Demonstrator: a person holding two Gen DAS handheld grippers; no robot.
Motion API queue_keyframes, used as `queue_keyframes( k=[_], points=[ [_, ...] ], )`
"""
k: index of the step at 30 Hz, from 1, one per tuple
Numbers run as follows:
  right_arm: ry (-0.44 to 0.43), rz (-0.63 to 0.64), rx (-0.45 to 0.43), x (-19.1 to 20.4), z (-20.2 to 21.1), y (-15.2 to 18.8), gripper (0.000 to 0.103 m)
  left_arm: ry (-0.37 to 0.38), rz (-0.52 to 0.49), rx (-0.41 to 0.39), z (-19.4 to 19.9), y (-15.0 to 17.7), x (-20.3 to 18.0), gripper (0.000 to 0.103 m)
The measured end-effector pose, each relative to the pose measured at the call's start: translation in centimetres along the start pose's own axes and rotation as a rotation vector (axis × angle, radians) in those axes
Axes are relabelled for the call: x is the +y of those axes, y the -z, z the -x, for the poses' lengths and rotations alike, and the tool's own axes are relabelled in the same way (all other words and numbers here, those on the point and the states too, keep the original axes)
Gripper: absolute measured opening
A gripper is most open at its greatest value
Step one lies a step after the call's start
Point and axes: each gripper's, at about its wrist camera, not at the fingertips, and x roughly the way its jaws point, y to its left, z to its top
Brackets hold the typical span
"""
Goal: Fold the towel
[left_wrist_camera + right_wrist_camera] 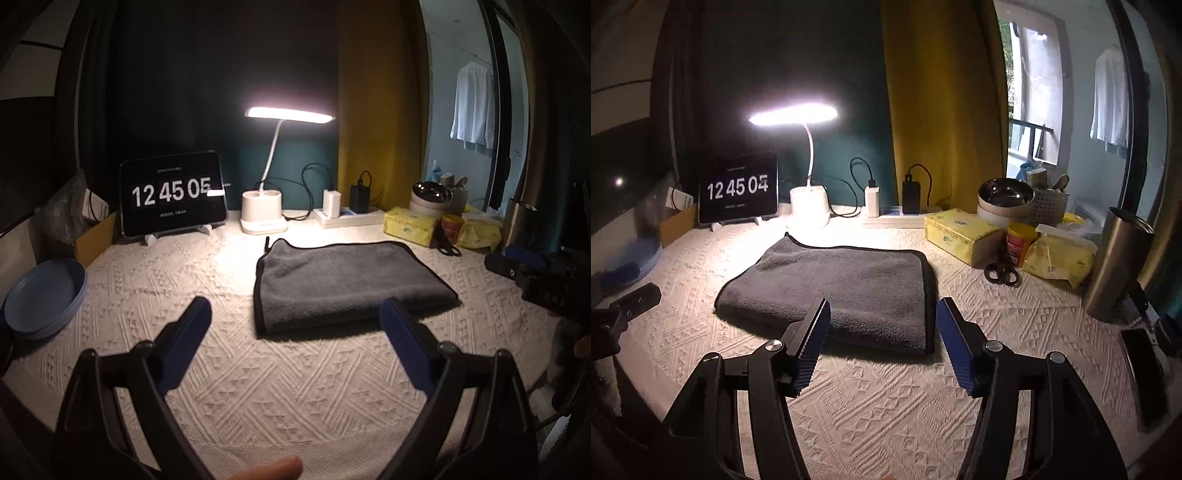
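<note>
A grey towel (343, 284) with a black hem lies folded flat on the cream patterned tablecloth (258, 387); it also shows in the right wrist view (846, 284). My left gripper (295, 317) is open and empty, its blue pads just short of the towel's near edge. My right gripper (882, 317) is open and empty, its pads at the towel's near right corner, a little above the cloth. The right gripper also shows at the right edge of the left wrist view (532, 273), and the left gripper at the left edge of the right wrist view (624, 306).
At the back stand a tablet clock (171, 194), a lit desk lamp (264, 210), and chargers on a power strip (347, 216). Yellow tissue packs (964, 234), scissors (1003, 275), a red jar (1019, 240), bowls (1004, 199) and a steel tumbler (1115, 266) crowd the right. A blue bowl (44, 295) sits left.
</note>
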Motion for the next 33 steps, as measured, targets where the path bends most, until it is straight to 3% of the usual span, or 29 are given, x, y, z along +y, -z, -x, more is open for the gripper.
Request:
queue_keyframes(
  k=[10,15,25,33],
  points=[
    [0.053,0.042,-0.117,2.6,5.1,3.4,0.063,0.038,0.030,-0.138,5.3,2.7,-1.0,0.094],
    [0.018,0.026,-0.169,3.1,7.6,4.7,0.063,0.053,-0.014,-0.216,7.7,3.7,-2.0,0.094],
    [0.108,0.011,-0.319,4.1,12.8,7.4,0.063,0.020,-0.015,-0.368,12.3,5.1,-1.8,0.094],
    [0.121,0.051,-0.382,5.6,15.3,7.8,0.065,-0.006,-0.004,-0.430,14.2,5.2,-1.5,0.095]
  ],
)
